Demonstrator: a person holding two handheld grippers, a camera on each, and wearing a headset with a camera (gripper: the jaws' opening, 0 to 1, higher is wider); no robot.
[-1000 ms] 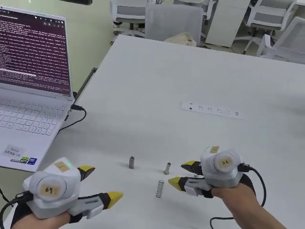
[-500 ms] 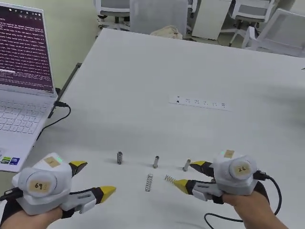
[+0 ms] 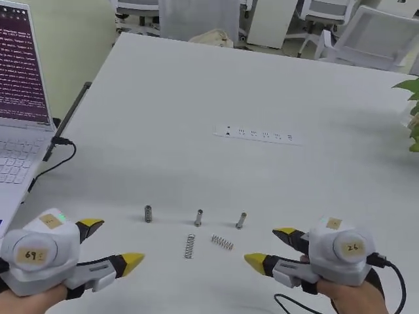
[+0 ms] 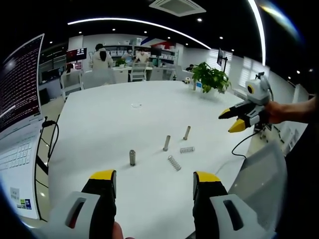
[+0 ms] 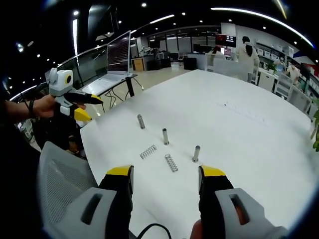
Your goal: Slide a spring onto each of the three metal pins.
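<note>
Since a second ago the right gripper [image 3: 267, 246] has drawn back from the middle pin [image 3: 199, 218] toward the near edge of the table [image 3: 196, 85], and a second loose spring [image 3: 222, 242] now lies where its jaws were. Its jaws stand apart with nothing between them, the yellow tips near that spring but not touching it. Upright in a row across the white table stand the left pin [image 3: 148, 214], which already wears a fitted spring [image 3: 148, 210] around its shaft, then the middle pin and the right pin [image 3: 241, 220], both bare. The first loose spring [image 3: 190, 246] lies flat just in front of the middle pin, its length running toward the person; the second loose spring lies beside it, slanted, in front of the gap between the middle pin and the right pin. The two lie close but do not touch. The left gripper [image 3: 116, 242] is held at the near left, jaws likewise spread and empty, well apart from that row. Farther back a white power strip [image 3: 258, 135] lies flat on the table. A laptop [image 3: 16, 85] with a lit screen sits at the left edge, a black cable [image 3: 62, 141] plugged into its side. Green leaves [image 3: 412, 118] show at the right edge, and chairs [image 3: 376, 33] stand beyond the table's far side.
</note>
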